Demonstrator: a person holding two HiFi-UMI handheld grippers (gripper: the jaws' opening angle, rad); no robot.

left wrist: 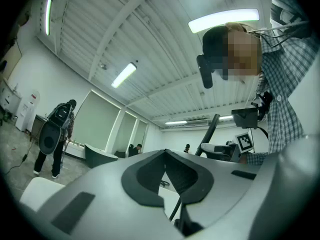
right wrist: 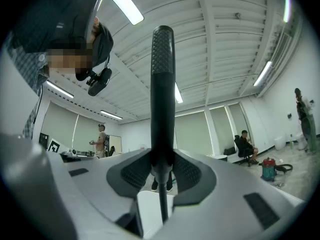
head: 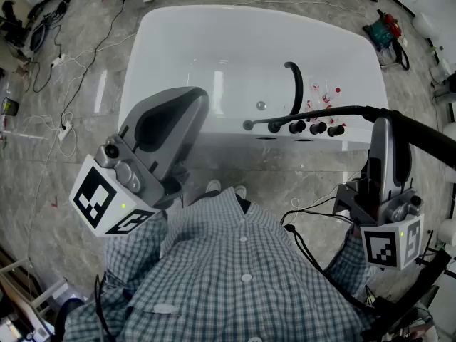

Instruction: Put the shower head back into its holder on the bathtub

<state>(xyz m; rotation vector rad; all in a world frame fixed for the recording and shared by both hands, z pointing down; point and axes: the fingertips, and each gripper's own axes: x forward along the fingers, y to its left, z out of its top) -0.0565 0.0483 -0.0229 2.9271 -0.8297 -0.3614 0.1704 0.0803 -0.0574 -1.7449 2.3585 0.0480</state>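
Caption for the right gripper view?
Right gripper shut on the black shower head, hose below, ceiling lights behind.

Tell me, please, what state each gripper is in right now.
Left gripper: closed, holding nothing.
Right gripper: closed on the black shower head.

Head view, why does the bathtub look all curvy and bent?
Head view: the wide lens curves the bathtub and floor. Right gripper view: the shower head is sharp, the ceiling lights glare white. Left gripper view: dark corners.
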